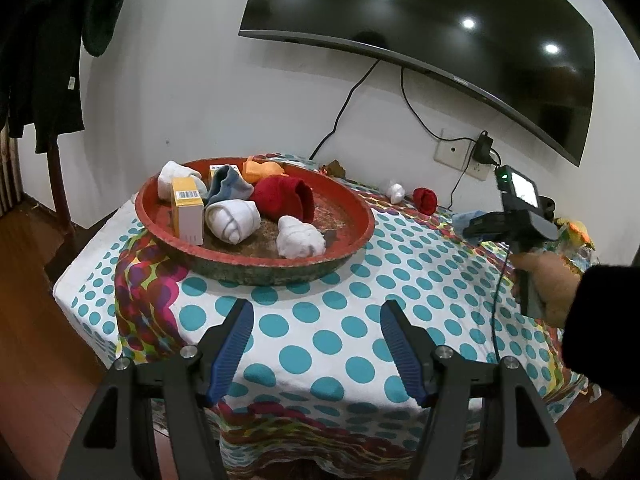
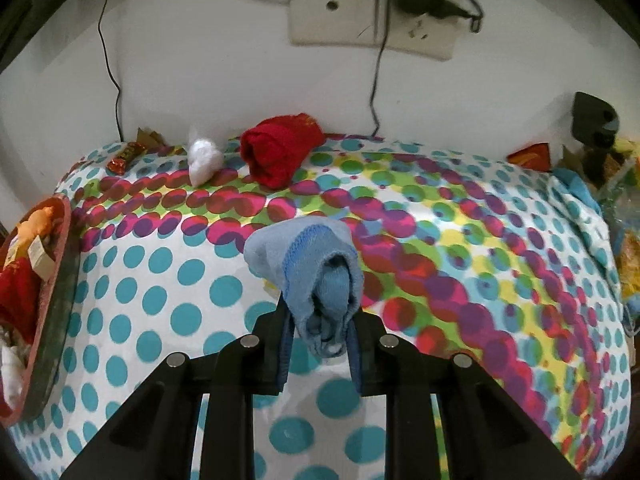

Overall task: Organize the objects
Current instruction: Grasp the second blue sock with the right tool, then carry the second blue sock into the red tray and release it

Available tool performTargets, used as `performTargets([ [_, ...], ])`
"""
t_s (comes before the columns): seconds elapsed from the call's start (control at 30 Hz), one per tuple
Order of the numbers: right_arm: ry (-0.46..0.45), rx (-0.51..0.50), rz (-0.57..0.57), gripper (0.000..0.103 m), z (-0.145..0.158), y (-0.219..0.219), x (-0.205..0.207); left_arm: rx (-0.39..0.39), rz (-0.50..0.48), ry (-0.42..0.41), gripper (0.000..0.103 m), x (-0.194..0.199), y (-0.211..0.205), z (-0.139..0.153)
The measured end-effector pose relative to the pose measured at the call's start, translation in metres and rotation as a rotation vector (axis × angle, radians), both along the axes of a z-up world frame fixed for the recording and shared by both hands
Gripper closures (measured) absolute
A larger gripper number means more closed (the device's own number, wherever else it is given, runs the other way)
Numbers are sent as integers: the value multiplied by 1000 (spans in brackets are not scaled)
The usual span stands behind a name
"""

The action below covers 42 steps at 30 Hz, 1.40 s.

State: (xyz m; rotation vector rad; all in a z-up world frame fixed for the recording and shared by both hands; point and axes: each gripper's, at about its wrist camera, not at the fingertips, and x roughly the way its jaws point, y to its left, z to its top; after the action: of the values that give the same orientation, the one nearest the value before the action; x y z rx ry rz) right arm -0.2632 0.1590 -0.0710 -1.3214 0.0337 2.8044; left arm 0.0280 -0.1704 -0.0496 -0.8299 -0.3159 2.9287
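A round red tray (image 1: 352, 204) sits on the dotted tablecloth and holds rolled white socks (image 1: 232, 220), a red sock roll (image 1: 282, 198), a blue-grey sock, an orange item and a yellow box (image 1: 187, 210). My left gripper (image 1: 316, 312) is open and empty, in front of the tray above the cloth. My right gripper (image 2: 320, 300) is shut on a light blue rolled sock (image 2: 316, 276) and holds it above the cloth. A red sock roll (image 2: 278, 152) and a small white roll (image 2: 204, 160) lie near the wall. The tray's rim shows at the left of the right wrist view (image 2: 56, 300).
The table stands against a white wall with a TV (image 1: 440, 32), cables and a socket (image 2: 368, 16). A candy wrapper (image 2: 126, 156) lies at the back left. Snack packets and clutter (image 2: 624, 240) crowd the table's right end. Dark clothes (image 1: 40, 48) hang at the left.
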Motion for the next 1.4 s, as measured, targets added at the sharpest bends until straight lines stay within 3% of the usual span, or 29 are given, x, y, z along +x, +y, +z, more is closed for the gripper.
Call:
performTargets([
  [0.4,77,72,-50,82,43,8,39,-31,6,9,35,5,8,2],
  [0.77,137,139,-27,82,70,-7,66,-64,-13,7,35,9,19,1],
  [1.4,194,193,35,82,90,-37,90,-77,-27,5,35,10,26,0],
])
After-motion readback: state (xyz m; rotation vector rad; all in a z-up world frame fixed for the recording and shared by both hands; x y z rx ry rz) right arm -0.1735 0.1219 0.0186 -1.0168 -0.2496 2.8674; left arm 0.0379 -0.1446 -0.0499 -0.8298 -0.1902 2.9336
